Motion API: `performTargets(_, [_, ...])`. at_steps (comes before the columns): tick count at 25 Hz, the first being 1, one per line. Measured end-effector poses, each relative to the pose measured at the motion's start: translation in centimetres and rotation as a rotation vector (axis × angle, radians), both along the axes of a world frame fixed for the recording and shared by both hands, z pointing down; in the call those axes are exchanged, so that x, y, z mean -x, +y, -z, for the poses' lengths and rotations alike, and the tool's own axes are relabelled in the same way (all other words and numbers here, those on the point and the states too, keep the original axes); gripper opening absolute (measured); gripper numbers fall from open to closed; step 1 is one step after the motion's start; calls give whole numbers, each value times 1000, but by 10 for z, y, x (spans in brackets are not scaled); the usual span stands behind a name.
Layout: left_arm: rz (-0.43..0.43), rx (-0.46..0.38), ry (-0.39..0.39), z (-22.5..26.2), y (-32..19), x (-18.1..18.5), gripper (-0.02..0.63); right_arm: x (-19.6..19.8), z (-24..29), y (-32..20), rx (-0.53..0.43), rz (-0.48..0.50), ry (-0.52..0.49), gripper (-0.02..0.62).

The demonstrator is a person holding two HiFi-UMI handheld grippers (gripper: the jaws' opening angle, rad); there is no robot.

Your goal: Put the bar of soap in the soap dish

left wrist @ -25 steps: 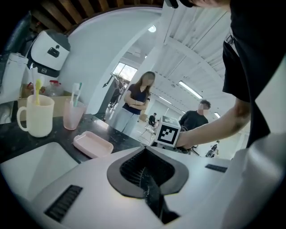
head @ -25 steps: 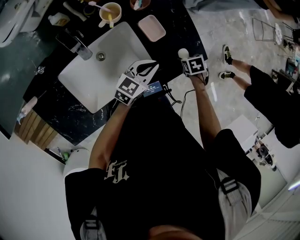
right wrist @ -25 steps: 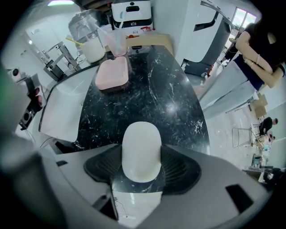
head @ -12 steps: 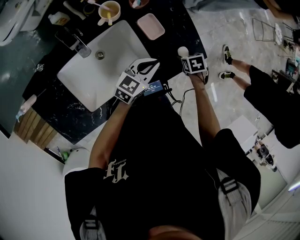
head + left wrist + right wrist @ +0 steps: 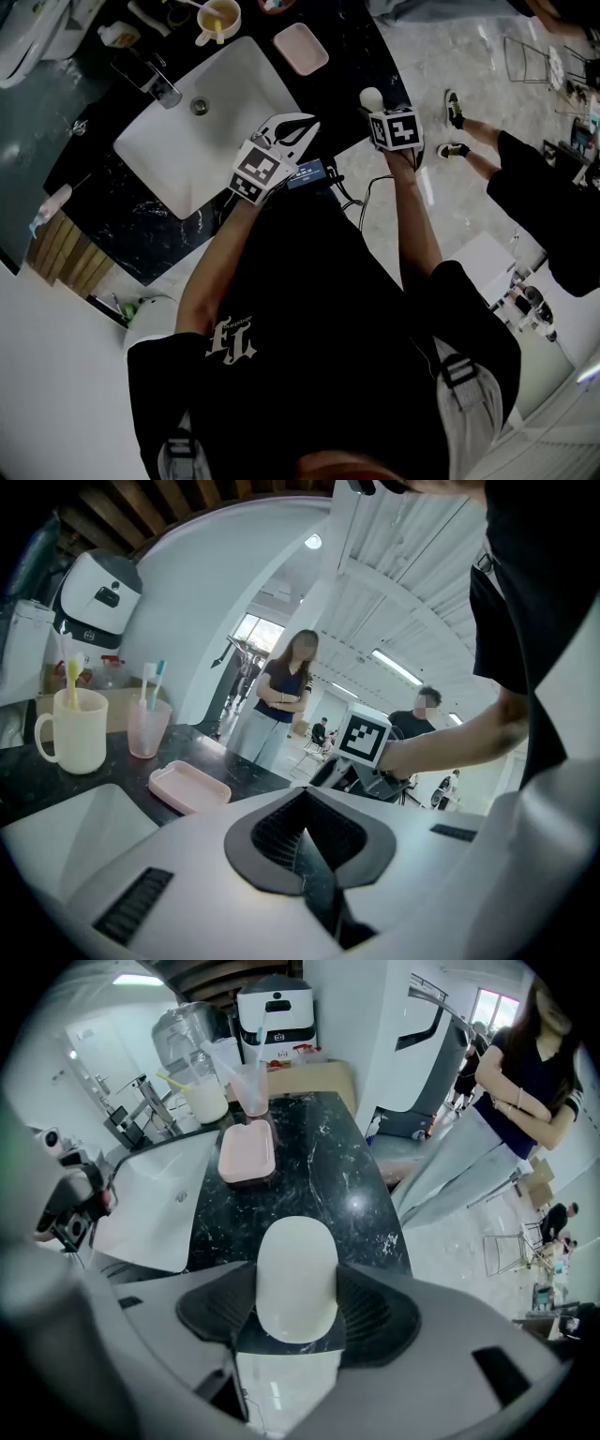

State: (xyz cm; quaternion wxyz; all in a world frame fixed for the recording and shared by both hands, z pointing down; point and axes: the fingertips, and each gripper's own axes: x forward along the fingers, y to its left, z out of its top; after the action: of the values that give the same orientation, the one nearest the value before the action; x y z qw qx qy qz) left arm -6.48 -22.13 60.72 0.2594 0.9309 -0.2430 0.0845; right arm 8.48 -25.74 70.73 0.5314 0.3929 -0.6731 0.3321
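A white oval bar of soap (image 5: 297, 1277) is clamped between the jaws of my right gripper (image 5: 297, 1309), which is shut on it. In the head view the soap (image 5: 370, 97) hangs over the black marble counter's front right corner, near my right gripper (image 5: 373, 105). The empty pink soap dish (image 5: 247, 1153) lies farther back on the counter, beside the sink; it also shows as soap dish (image 5: 300, 49) and soap dish (image 5: 190, 787). My left gripper (image 5: 296, 128) hovers over the sink's front edge, shut and empty, seen close as left gripper (image 5: 305, 834).
A white sink (image 5: 202, 122) with a tap (image 5: 155, 82) fills the counter's left. A cream mug (image 5: 70, 728) and a pink tumbler (image 5: 147, 726) holding toothbrushes stand behind the dish. A person (image 5: 544, 197) stands on the floor to the right.
My right gripper with the soap has edged slightly up and to the right in the head view. The left gripper has hardly moved.
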Motion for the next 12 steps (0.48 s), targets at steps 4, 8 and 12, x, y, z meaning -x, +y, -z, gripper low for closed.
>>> performTargets(4, [0,-8,-2,2,1,0,8,2,20,-2,-40,1,-9,268])
performTargets(8, [6,-17,-5,3,0,1,8,5,34,-4,-71,0,-17,268])
performTargets(12, [19,-25,-7,5,-1,4,8,11,44,-8,-98,10,-27,268])
